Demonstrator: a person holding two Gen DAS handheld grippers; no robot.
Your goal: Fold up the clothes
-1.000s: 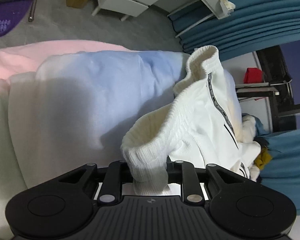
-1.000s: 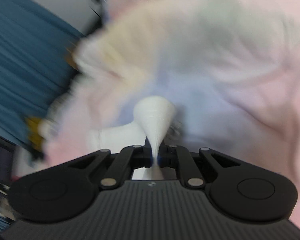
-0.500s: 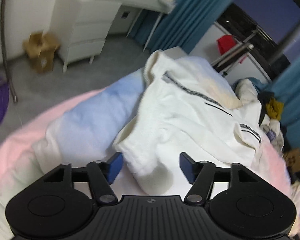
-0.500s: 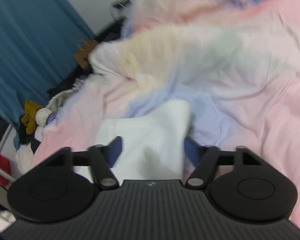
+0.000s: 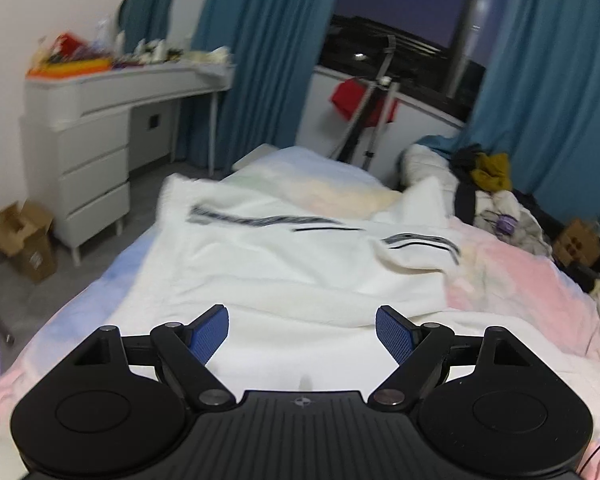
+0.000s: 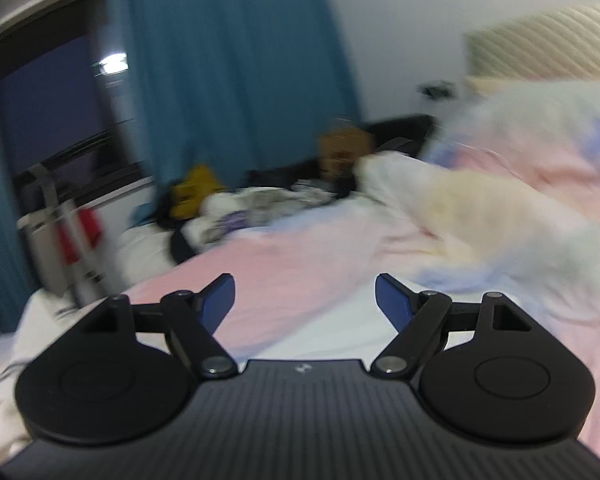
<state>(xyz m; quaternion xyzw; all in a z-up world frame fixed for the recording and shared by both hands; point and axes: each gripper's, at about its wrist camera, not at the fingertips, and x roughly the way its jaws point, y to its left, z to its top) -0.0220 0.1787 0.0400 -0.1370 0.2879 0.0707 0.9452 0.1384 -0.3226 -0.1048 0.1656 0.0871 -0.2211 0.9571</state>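
A white knit garment with dark stripes [image 5: 284, 256] lies spread across the pastel bedspread [image 5: 512, 276] in the left wrist view. My left gripper [image 5: 302, 330] hovers open just above its near edge, with nothing between the blue pads. In the right wrist view my right gripper [image 6: 305, 298] is open too, over the pink part of the bedspread [image 6: 300, 264]. A bit of the white garment [image 6: 0, 404] shows at that view's lower left edge. The right view is blurred.
A pile of other clothes [image 5: 496, 192] lies at the far right of the bed. A white desk with drawers [image 5: 88, 152] and a cardboard box [image 5: 24, 240] stand on the left. Blue curtains [image 5: 260, 52] and a metal stand [image 5: 372, 120] are behind the bed.
Both grippers let go of the white garment and opened. Both then lifted and tilted up, so the room and bed came into view; the garment now lies flat on the bed.
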